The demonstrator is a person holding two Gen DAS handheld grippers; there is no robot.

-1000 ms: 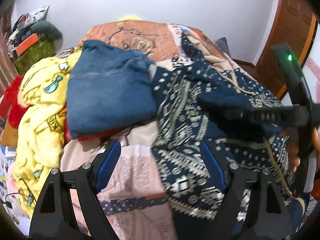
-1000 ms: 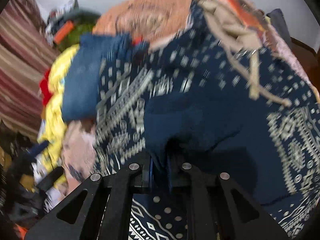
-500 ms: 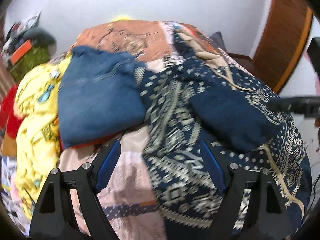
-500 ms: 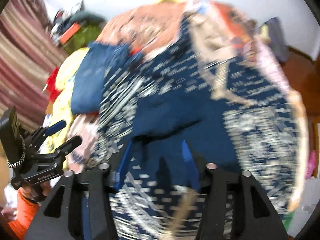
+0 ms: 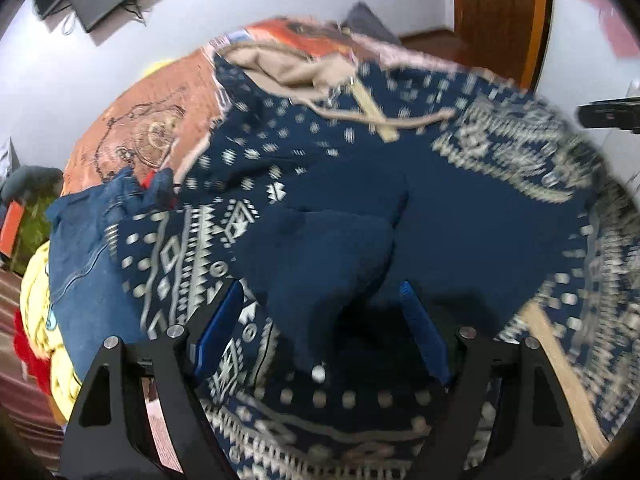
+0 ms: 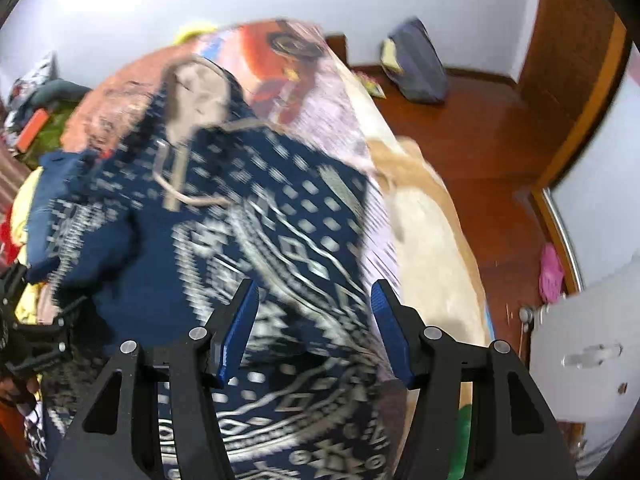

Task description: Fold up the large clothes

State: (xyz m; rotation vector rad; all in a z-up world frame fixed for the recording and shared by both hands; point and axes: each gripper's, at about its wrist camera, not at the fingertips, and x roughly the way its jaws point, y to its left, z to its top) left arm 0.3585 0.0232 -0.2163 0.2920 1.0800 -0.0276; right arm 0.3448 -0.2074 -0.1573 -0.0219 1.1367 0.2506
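A navy hoodie (image 5: 460, 208) with a pale geometric pattern lies spread on the bed, its beige hood (image 5: 288, 68) and drawstrings at the far end. One plain navy sleeve (image 5: 320, 248) lies folded across the body. My left gripper (image 5: 320, 292) hovers open just over that sleeve, pads apart from the cloth. My right gripper (image 6: 315, 284) is open above the hoodie (image 6: 280, 220) near its right side, with nothing clamped. The left gripper (image 6: 36, 340) also shows at the left edge of the right wrist view.
Folded blue jeans (image 5: 84, 260) and a yellow garment (image 5: 36, 280) are piled left of the hoodie on the orange printed bedspread (image 5: 152, 120). The bed's right edge drops to a wooden floor (image 6: 480, 140) with a grey bag (image 6: 416, 64) and a white door (image 6: 580, 340).
The right gripper opened and let go of the navy sleeve, which now lies folded across the hoodie, then swung right toward the bed's edge. The left gripper moved right over the hoodie and rolled.
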